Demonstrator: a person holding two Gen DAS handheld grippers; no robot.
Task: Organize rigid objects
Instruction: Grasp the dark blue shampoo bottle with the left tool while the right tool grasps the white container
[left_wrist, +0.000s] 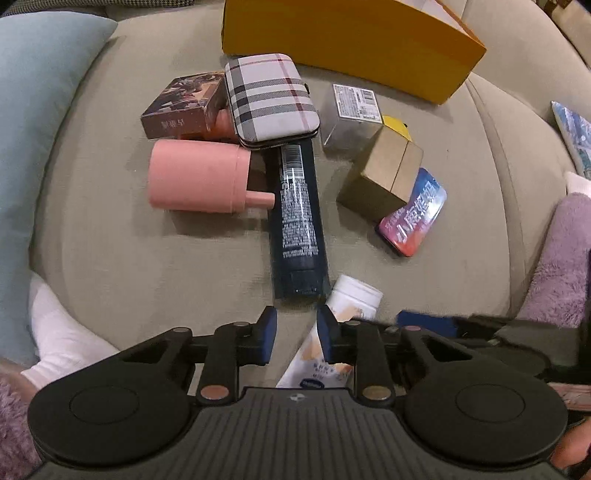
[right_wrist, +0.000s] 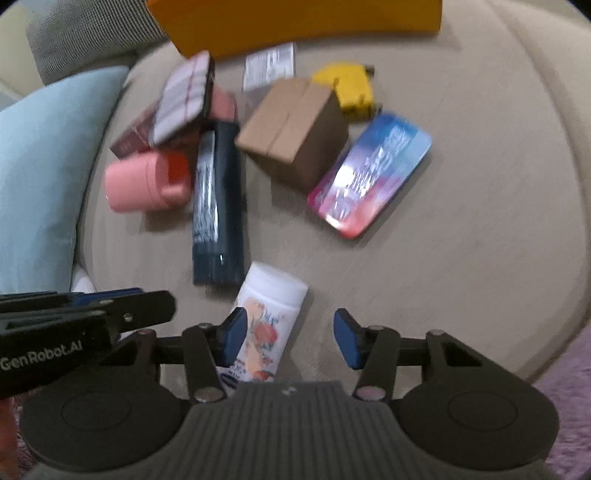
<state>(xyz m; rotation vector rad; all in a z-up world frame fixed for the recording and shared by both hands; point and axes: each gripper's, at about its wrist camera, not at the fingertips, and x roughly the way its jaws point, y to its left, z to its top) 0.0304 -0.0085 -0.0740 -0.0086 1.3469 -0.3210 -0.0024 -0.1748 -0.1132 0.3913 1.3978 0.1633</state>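
Both grippers point steeply down at a beige sofa cushion (left_wrist: 147, 258). Left gripper (left_wrist: 295, 338): blue-padded jaws narrowly apart with the cushion showing between them; the white tube (left_wrist: 354, 299) passes under the right-hand pad (left_wrist: 327, 338), and contact cannot be told. Right gripper (right_wrist: 290, 338): jaws wider apart, straddling the lower body of the same white tube (right_wrist: 269, 314); the left-hand pad (right_wrist: 232, 338) lies against or just beside the tube, the other pad stands clear, so nothing is clamped. The left gripper's black body enters the right wrist view at lower left, just beside the right gripper.

Counted near to far, one of each:
- white tube, lying flat, cap pointing away from the grippers;
- dark navy tube (left_wrist: 299, 218), lying lengthwise just beyond the white one, touching or nearly so;
- pink cylindrical container (left_wrist: 195, 177), on its side to the left of the navy tube;
- red-and-blue tin (left_wrist: 413, 214), tucked under a corner of the brown box (left_wrist: 384, 173);
- plaid case (left_wrist: 269, 96), leaning on the pink container and the brown printed box (left_wrist: 184, 107);
- clear plastic box (left_wrist: 351, 114) with a label;
- yellow object (right_wrist: 347, 88), behind the brown box;
- large orange box (left_wrist: 351, 40), farthest.

A light blue pillow (left_wrist: 33, 129) lies at the left edge.
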